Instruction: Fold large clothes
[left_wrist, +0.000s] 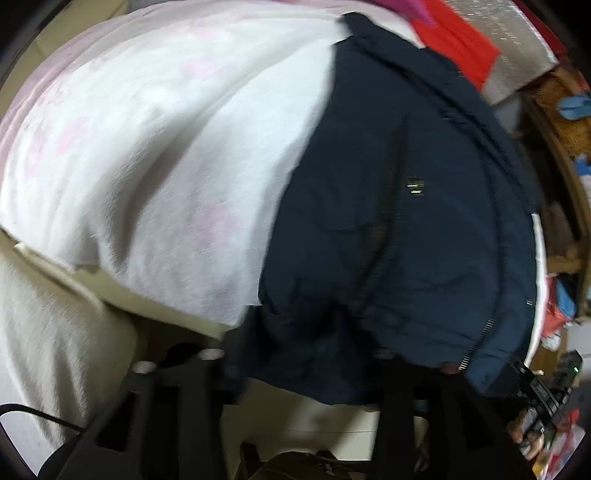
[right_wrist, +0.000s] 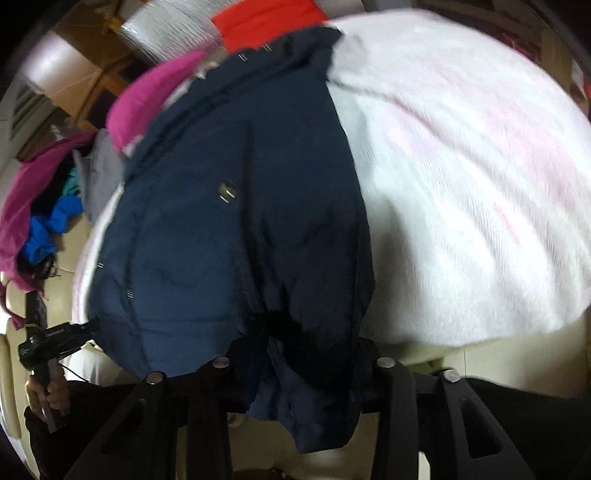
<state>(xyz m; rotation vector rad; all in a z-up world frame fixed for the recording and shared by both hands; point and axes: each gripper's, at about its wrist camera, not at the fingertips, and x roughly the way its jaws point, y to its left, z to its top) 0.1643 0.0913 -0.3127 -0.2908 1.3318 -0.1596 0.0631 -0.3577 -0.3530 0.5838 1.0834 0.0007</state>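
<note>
A dark navy padded jacket (left_wrist: 399, 206) lies lengthwise on a white and pink fluffy blanket (left_wrist: 155, 155), its hem hanging over the near edge. My left gripper (left_wrist: 295, 369) is shut on the jacket's hem. In the right wrist view the jacket (right_wrist: 236, 221) shows again with a metal snap on its front. My right gripper (right_wrist: 303, 369) is shut on the hem, and a fold of navy cloth hangs down between its fingers. The other gripper shows at each view's edge, the right one in the left wrist view (left_wrist: 543, 391) and the left one in the right wrist view (right_wrist: 48, 343).
The blanket (right_wrist: 461, 192) covers a cream bed. Red cloth (left_wrist: 454, 48) and a grey sparkly item (left_wrist: 517, 44) lie past the jacket's collar. Magenta, blue and grey clothes (right_wrist: 55, 192) are piled beside the bed. A wooden shelf (left_wrist: 565, 122) with clutter stands at the right.
</note>
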